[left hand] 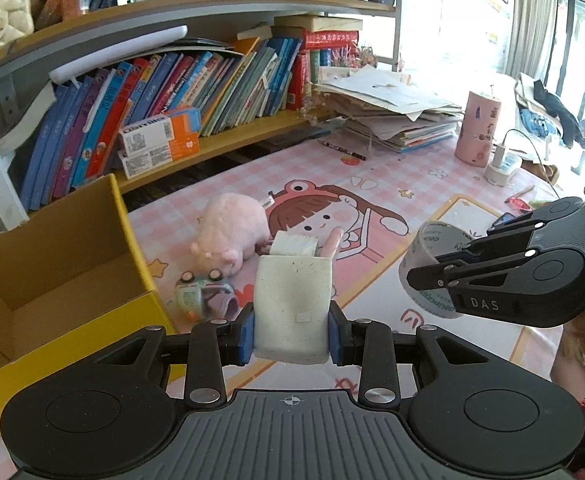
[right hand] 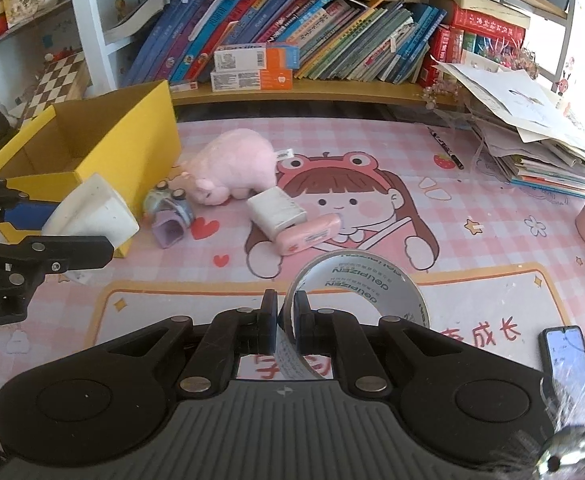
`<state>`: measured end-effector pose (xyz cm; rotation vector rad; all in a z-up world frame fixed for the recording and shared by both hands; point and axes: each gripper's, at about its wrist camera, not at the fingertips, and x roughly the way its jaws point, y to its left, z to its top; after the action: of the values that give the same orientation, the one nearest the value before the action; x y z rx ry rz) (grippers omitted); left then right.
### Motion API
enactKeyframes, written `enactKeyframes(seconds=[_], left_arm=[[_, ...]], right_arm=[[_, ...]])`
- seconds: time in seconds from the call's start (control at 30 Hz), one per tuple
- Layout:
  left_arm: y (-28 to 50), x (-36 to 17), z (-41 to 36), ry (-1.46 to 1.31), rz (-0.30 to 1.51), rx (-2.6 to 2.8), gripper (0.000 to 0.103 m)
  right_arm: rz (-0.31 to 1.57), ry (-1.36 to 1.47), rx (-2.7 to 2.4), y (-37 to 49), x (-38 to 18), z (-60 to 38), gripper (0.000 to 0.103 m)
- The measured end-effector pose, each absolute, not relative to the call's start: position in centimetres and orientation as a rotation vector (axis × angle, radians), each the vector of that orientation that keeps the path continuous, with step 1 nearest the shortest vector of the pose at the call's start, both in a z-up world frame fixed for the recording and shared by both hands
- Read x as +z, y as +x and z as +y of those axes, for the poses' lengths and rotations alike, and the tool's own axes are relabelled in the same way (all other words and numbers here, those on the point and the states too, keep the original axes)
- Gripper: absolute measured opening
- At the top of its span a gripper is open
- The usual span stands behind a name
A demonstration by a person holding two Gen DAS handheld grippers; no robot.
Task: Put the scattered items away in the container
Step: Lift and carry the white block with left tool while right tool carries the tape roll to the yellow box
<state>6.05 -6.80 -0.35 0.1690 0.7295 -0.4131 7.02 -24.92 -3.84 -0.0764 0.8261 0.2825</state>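
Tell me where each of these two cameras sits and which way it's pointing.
Left wrist: rides behind the left gripper, facing the bookshelf; its fingers clamp a white cup, and the right gripper enters from the right.
Right wrist: rides behind the right gripper, facing the same shelf; its fingers pinch a tape roll, and the left gripper enters from the left.
Shared: yellow box, pink plush pig, both grippers.

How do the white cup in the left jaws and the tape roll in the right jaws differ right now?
The white cup is opaque and solid-walled; the tape roll is a clear, printed ring you can see through. The left gripper clamps the cup across its whole width, jaws wide apart; the right gripper pinches only the roll's wall, jaws nearly closed. The cup is nearer the yellow box. Both are held off the mat.
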Motion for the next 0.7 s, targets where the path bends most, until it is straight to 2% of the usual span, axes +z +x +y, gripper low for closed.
enactKeyframes(seconds=[0.7], left_arm=[[2.6, 2.8, 3.3, 0.060, 0.626, -0.299, 0.033]], right_arm=[[0.761, -0.164, 0.361, 5.3, -0.6, -16.8, 0.008]])
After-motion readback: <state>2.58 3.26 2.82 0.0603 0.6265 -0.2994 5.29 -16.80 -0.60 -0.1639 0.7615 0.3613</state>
